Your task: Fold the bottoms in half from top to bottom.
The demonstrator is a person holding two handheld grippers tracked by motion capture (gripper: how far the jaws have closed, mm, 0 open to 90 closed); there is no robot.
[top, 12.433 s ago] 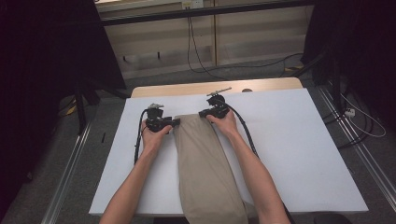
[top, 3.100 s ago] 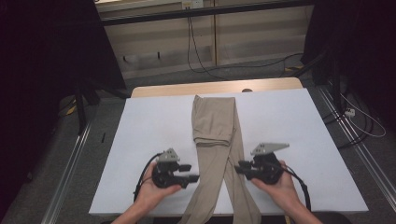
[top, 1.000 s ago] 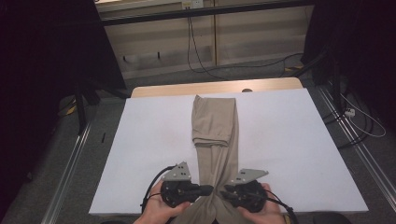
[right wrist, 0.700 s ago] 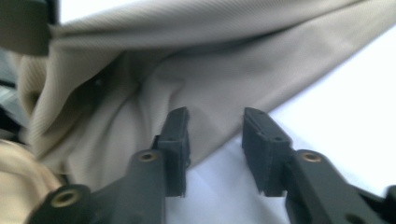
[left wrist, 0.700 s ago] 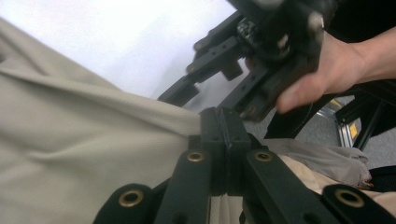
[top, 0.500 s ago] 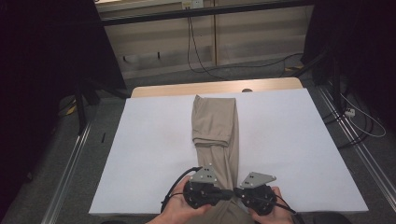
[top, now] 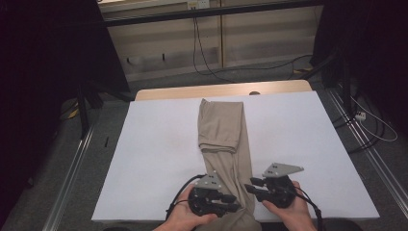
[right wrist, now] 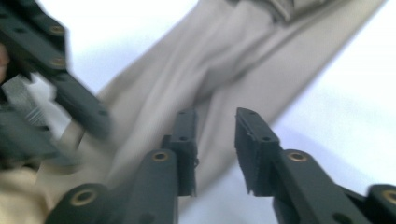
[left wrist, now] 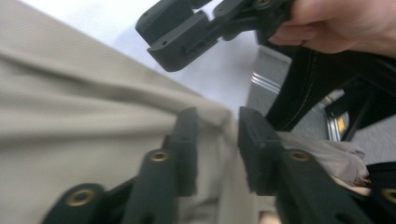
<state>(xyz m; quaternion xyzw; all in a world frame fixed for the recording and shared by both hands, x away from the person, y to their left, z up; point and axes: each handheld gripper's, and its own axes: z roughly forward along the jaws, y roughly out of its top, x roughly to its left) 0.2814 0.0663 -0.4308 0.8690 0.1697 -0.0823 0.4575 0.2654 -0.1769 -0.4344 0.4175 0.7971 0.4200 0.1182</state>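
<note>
Jaws parted on both grippers, just opened.
Left gripper [top: 230,203] straddles a trousers [top: 223,130] fold, unpinched; right gripper [top: 253,185] just beside the trousers.

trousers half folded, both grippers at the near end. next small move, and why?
Probably close both grippers on the near end of the trousers. The left gripper has a ridge of cloth between its jaws, which have just been opening and do not visibly press it. The right gripper hangs open over the cloth's edge. The far end is already folded over; the near end hangs off the table.
</note>
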